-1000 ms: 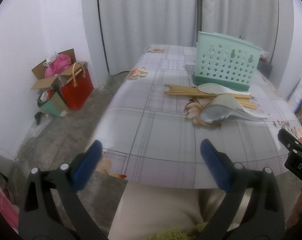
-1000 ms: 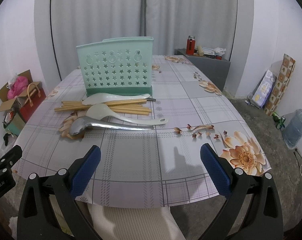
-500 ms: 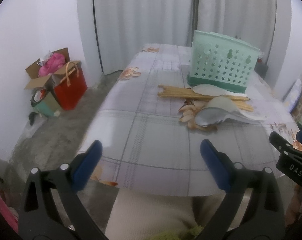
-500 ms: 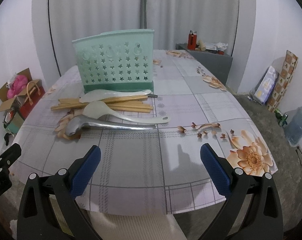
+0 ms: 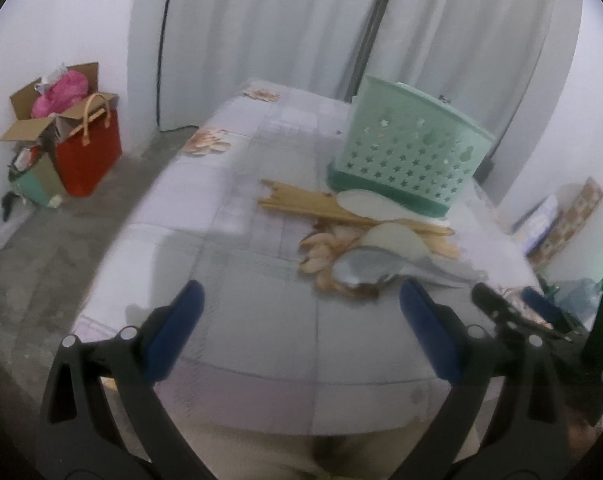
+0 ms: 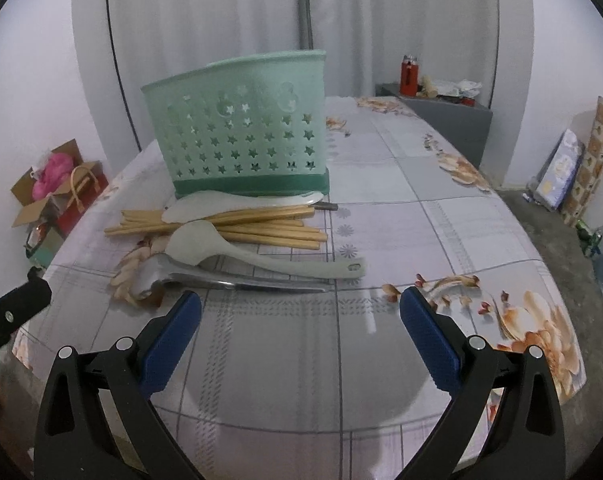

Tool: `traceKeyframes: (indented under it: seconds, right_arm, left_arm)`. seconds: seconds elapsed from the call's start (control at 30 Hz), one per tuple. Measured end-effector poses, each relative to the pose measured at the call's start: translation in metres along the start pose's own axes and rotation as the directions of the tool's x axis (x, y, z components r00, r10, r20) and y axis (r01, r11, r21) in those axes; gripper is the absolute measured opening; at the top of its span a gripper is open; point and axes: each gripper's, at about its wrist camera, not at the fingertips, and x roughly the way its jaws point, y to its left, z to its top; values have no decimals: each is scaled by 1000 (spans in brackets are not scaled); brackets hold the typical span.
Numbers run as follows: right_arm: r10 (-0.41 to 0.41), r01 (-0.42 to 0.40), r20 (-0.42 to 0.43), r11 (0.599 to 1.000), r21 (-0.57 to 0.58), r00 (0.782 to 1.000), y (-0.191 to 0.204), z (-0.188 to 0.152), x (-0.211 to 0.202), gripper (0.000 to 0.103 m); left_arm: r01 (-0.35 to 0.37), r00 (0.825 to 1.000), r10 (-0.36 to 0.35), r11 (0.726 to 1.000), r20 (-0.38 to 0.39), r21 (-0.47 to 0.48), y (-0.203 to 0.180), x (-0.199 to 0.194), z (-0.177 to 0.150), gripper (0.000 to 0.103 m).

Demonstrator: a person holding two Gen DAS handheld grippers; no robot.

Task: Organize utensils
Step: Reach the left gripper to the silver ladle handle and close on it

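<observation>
My left gripper (image 5: 299, 322): black frame, blue ribbed pads, jaws spread wide with nothing between them, hanging over the near edge of the table.
My right gripper (image 6: 300, 330): same build, jaws also wide apart and empty, over the tablecloth just short of the utensil pile.
Landmark: mint-green plastic utensil basket (image 6: 241, 128), upright, its front wall pierced with rows of star-shaped holes, darker green band at the base.
Table (image 6: 401, 208): glossy plastic cloth, pale grey-lilac checks with printed orange flowers.
Chopsticks: a loose bundle of light wooden chopsticks (image 6: 257, 224) lying flat just in front of the basket; too overlapped to count.
White spoons: two smooth pale plastic ones; one white spoon (image 6: 237, 202) lies against the basket's base on top of the chopsticks, the other long-handled white spoon (image 6: 261, 254) lies nearer me, its bowl resting on the bundle.
Metal spoon: one shiny steel spoon (image 6: 205, 278), nearest me in front of the basket, touching the long-handled white spoon.
Left of the basket, on the floor: a red tote bag (image 5: 87, 150) beside an open cardboard box (image 5: 41, 116).
</observation>
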Motion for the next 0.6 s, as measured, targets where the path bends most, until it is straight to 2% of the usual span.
traceKeyframes:
  seconds: [0.13,0.27,0.37,0.47,0.57,0.6]
  right_arm:
    - [32,-32,-40,999,7,999,-6,1,15,97]
    - [50,-50,-83,999,3,995,-11,-3,30,97]
    - [56,-58,-120,998,-6,991,-11,-5,41,97]
    - [35,-40,-106,998,-46,994,-7,-7,44,97]
    - [13,-21,-103,996,-86,995,-1,-9,46,97]
    - [25,-34,-101,996,-88,995,0,-10,46,97]
  left_arm:
    - [30,999,-31,999,-10,-21,1,11,6,94]
    - [78,996,-77,997,-37,15,-3,24,8,94]
    - [85,995,-80,992,-57,89,-14,33,8,94]
    - [80,995,-66,975,-76,209,-32,42,5,94]
    - [60,995,-30,938,-91,341,-49,52,-3,94]
    - [40,996,-6,918,-88,395,-56,56,-7,94]
